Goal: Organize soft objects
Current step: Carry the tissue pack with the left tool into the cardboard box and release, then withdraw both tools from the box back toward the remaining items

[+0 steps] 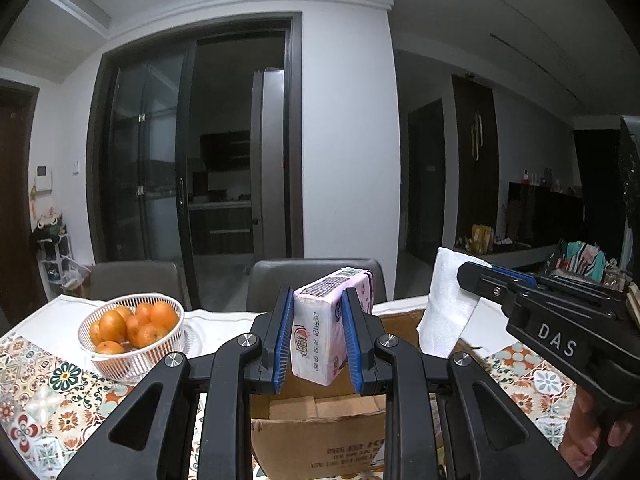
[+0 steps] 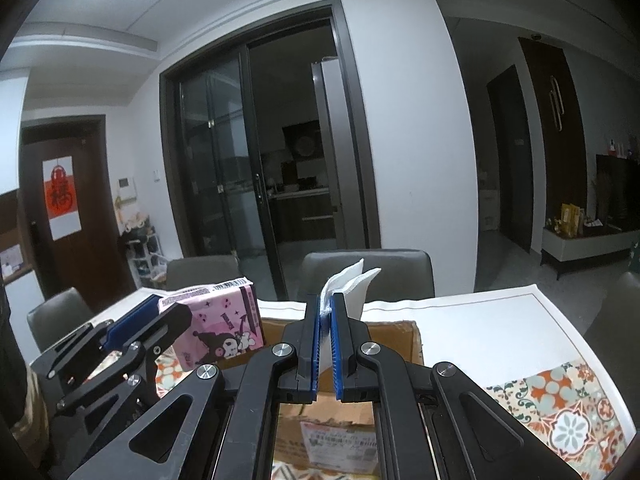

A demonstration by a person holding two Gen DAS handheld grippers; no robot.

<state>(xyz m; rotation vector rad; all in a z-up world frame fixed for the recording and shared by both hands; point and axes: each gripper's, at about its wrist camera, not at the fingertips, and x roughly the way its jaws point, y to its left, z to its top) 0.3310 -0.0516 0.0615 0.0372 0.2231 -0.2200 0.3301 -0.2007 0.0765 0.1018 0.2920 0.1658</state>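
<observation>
My left gripper (image 1: 316, 300) is shut on a pink tissue pack (image 1: 326, 328) with a cartoon print and holds it above an open cardboard box (image 1: 320, 420). The pack also shows in the right wrist view (image 2: 224, 328), with the left gripper (image 2: 156, 312) around it. My right gripper (image 2: 327, 300) is shut on a folded white cloth (image 2: 352, 284) above the same box (image 2: 396, 340). In the left wrist view the right gripper (image 1: 480, 272) holds the cloth (image 1: 448, 312) over the box's right side.
A white basket of oranges (image 1: 132, 328) stands on the table at the left. The table has a patterned cloth (image 1: 48, 392) and a white runner (image 2: 480, 328). Grey chairs (image 1: 316, 276) stand behind the table. A glass sliding door is beyond.
</observation>
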